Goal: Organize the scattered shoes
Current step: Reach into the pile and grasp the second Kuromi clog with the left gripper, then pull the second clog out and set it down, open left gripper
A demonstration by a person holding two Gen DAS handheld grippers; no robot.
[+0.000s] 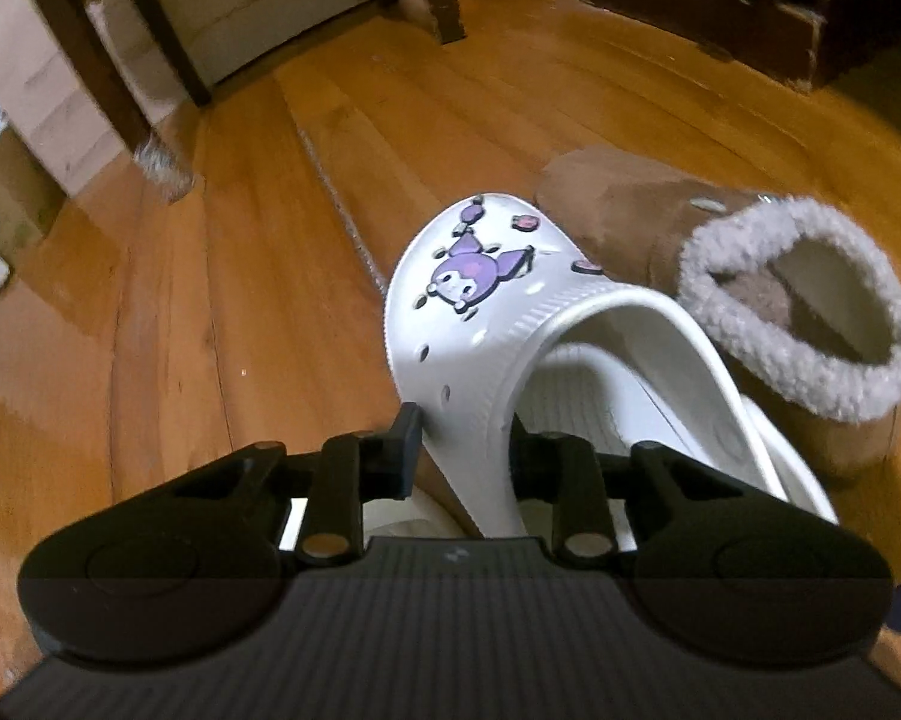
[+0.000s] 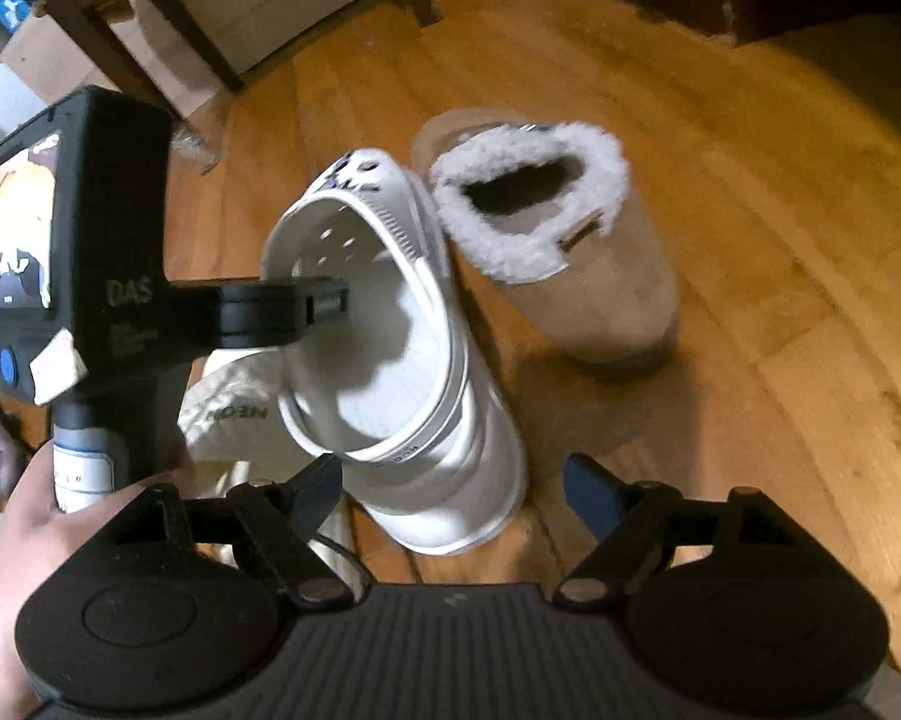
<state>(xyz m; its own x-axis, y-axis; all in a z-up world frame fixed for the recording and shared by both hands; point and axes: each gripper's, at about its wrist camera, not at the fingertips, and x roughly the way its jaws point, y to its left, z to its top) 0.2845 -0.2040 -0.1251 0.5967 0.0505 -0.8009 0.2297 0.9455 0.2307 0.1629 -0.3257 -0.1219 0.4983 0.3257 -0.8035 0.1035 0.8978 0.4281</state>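
Note:
A white clog (image 1: pixel 480 300) with purple charms stands tilted on the wooden floor. My left gripper (image 1: pixel 465 450) is shut on its side wall, one finger outside and one inside the opening. In the right wrist view the same clog (image 2: pixel 390 360) appears with the left gripper (image 2: pixel 324 300) clamped on its rim. A tan boot (image 1: pixel 618 210) with a fleece collar stands just right of the clog, touching it, and shows as the boot (image 2: pixel 600 288) in the right wrist view. My right gripper (image 2: pixel 453 495) is open, its fingers either side of the clog's heel and apart from it.
A white item lettered "NEON" (image 2: pixel 234 414) lies under the clog's left side. Dark furniture legs (image 1: pixel 108 60) and cardboard boxes (image 1: pixel 36 90) stand at the back left, and a dark wooden base (image 1: pixel 720 12) at the back right. A hand (image 2: pixel 24 528) holds the left gripper's handle.

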